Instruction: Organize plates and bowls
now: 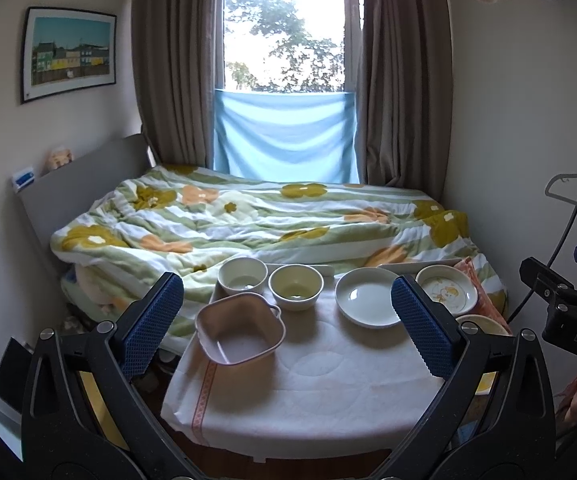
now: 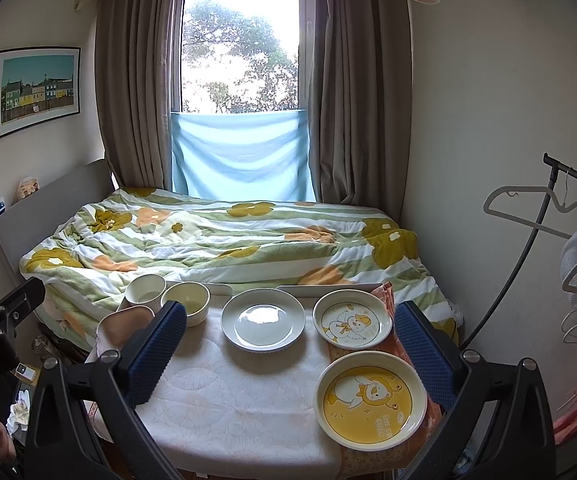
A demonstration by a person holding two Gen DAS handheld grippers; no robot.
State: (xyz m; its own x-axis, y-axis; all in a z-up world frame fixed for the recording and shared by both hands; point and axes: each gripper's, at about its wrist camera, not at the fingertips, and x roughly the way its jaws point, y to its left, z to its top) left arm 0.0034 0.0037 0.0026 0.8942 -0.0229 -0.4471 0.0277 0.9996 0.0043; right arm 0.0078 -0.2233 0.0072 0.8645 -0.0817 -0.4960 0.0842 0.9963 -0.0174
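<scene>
On a small table with a white cloth (image 1: pixel 308 372) stand a pink square bowl (image 1: pixel 240 330), a white round bowl (image 1: pixel 242 275), a cream round bowl (image 1: pixel 295 286), a plain white plate (image 1: pixel 366 297) and a white duck plate (image 1: pixel 446 290). The right wrist view shows the white plate (image 2: pixel 263 318), the duck plate (image 2: pixel 351 322) and a yellow duck plate (image 2: pixel 371 400) near the front right. My left gripper (image 1: pixel 288 326) is open and empty above the table's front. My right gripper (image 2: pixel 290 354) is open and empty, back from the plates.
A bed with a flowered quilt (image 1: pixel 248 216) lies right behind the table. A clothes rack with hangers (image 2: pixel 544 208) stands at the right. Curtains and a window (image 2: pixel 240 44) are at the back. The floor at the left (image 2: pixel 20 404) holds clutter.
</scene>
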